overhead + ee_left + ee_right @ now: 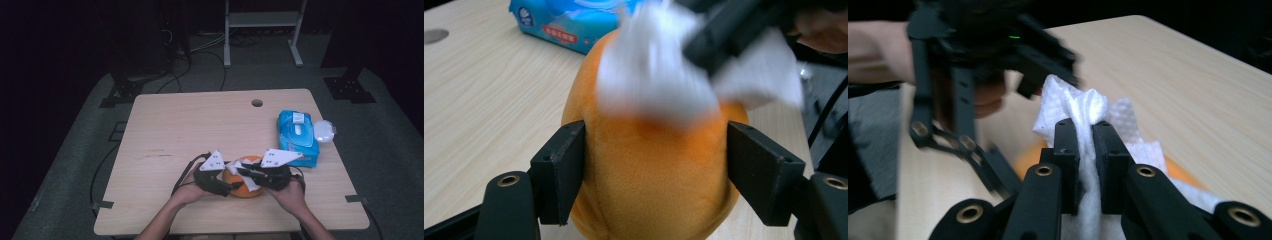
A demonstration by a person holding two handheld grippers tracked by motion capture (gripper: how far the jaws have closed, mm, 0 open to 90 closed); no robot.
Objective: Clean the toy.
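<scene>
Wiping the orange plush toy near my edge of the table

I had the left gripper (656,165) clamped on the orange plush toy (654,175), one jaw pressed on each flank, the toy sitting on the wooden table (200,125) close to the near edge. My right gripper (1086,137) was pinched tight on a bunched white tissue (1083,107), which lay against the toy's top. A blue wipes pack (297,136) and a clear lid (324,131) lay off to the right.

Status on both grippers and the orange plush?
Left gripper clamps orange plush. Right gripper shut on white wipe, wiping plush top. Wipe pack sits clear.
</scene>
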